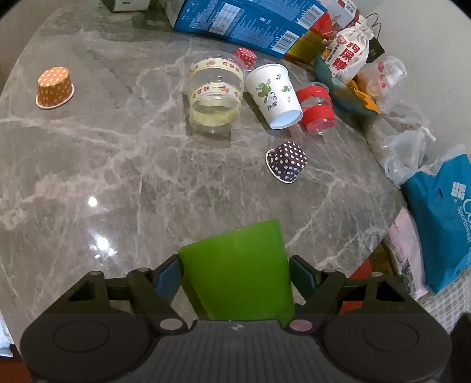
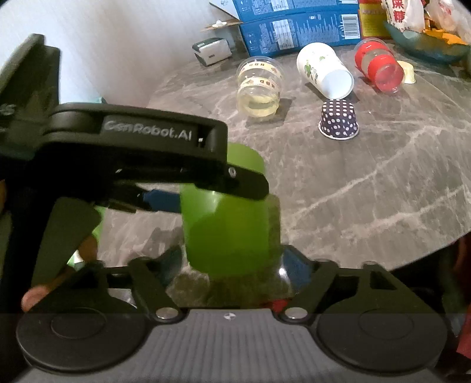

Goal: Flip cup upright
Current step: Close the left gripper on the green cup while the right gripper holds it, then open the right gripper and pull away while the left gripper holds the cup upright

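A green plastic cup (image 1: 235, 277) sits between the blue pads of my left gripper (image 1: 235, 271), which is shut on its sides and holds it at the near edge of the marble table (image 1: 117, 165). In the right wrist view the same green cup (image 2: 226, 232) stands with its wider end down, the left gripper's black body (image 2: 132, 153) clamped across it. My right gripper (image 2: 232, 265) is open, its fingers on either side of the cup's lower part, apart from it.
Further back lie a white leaf-print paper cup (image 1: 272, 94) on its side, a red-banded clear cup (image 1: 316, 107), a clear upright cup (image 1: 215, 94), navy dotted (image 1: 287, 160), orange dotted (image 1: 54, 87) and red dotted liners (image 1: 244, 57), blue boxes (image 1: 244, 23), bags at right.
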`<state>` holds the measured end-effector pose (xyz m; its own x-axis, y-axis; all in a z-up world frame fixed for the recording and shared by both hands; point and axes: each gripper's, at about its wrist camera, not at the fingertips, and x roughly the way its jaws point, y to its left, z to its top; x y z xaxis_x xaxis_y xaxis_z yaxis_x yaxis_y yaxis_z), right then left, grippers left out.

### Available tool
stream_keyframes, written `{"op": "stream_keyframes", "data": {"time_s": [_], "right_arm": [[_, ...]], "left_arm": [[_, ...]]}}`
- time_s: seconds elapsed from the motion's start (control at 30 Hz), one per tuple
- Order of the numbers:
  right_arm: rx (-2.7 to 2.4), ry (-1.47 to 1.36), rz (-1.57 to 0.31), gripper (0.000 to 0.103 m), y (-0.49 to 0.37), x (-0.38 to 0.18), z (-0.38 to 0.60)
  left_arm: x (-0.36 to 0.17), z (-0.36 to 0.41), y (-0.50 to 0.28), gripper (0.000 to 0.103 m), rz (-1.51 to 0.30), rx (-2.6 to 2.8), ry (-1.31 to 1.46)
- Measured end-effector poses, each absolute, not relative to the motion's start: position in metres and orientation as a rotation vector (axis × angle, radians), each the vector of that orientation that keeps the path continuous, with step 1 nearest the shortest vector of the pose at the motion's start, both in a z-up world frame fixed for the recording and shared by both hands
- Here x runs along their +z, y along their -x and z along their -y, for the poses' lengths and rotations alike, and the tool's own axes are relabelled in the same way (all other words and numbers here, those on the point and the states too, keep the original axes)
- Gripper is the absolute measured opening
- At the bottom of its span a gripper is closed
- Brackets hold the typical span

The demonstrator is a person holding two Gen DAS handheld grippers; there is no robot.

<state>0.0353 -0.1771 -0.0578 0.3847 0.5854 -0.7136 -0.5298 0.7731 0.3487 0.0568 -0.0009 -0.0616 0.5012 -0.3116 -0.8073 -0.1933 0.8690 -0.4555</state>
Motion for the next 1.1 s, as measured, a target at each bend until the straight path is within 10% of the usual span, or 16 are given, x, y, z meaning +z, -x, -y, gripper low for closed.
{"op": "stream_keyframes", "data": {"time_s": [1.1], "right_arm": [[0.592, -0.525, -0.769, 0.094, -0.003, -0.086, 0.307]], "left_arm": [[0.002, 0.017, -0.031, 0.078, -0.713, -0.171, 0.270]]}}
